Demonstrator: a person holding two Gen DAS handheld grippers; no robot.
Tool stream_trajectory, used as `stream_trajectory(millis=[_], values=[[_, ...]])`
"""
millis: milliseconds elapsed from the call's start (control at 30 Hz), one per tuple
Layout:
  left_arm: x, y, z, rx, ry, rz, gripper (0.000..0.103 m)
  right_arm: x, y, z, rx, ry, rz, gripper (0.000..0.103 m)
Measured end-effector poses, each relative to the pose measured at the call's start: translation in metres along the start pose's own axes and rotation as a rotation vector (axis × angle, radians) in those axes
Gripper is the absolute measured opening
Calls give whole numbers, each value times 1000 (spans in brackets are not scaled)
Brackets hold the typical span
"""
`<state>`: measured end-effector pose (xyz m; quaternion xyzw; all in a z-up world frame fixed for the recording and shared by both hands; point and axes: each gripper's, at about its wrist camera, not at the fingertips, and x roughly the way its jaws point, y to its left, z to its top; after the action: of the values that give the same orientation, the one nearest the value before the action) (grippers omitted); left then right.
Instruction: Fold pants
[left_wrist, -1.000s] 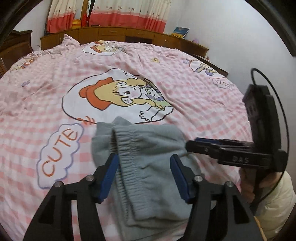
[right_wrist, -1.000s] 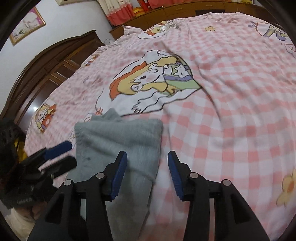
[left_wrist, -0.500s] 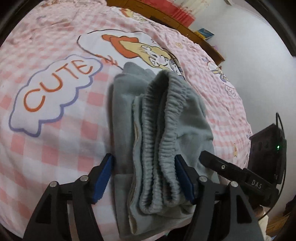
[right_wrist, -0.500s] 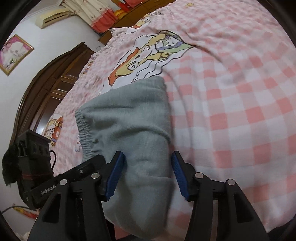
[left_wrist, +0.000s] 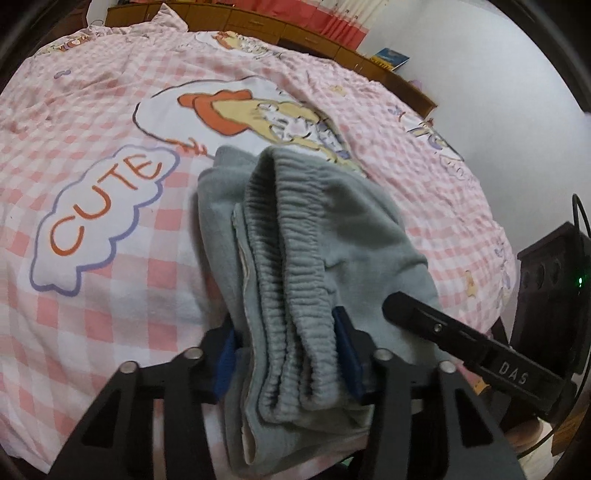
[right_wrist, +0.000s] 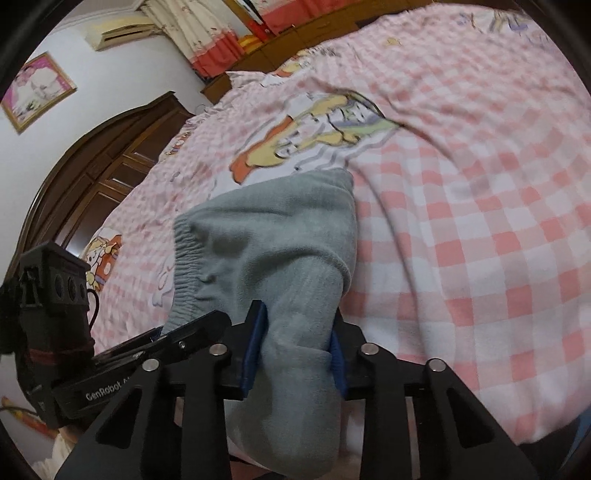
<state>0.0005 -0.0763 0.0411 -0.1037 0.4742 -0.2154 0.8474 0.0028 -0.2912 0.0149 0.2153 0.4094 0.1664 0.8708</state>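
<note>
Bed with pink checked cover fills both views; cartoon print at 12 o'clock, word "CUTE" at 9 o'clock in left view. Wooden wardrobe at 9 o'clock in right view. Grey pants, folded into thick bundle, lie at near edge of bed, centre to 6 o'clock. Left gripper clenched on gathered waistband side. Right gripper clamped on other side of bundle.
</note>
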Motion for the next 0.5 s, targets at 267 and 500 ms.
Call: stream_trajectory(millis=[267, 500], values=[[-58, -4, 19, 49, -139, 28, 46, -24, 55, 17, -128, -93, 22, 30], [-83, 45, 58, 35, -182, 129, 46, 23, 113, 49, -208, -61, 79, 31]])
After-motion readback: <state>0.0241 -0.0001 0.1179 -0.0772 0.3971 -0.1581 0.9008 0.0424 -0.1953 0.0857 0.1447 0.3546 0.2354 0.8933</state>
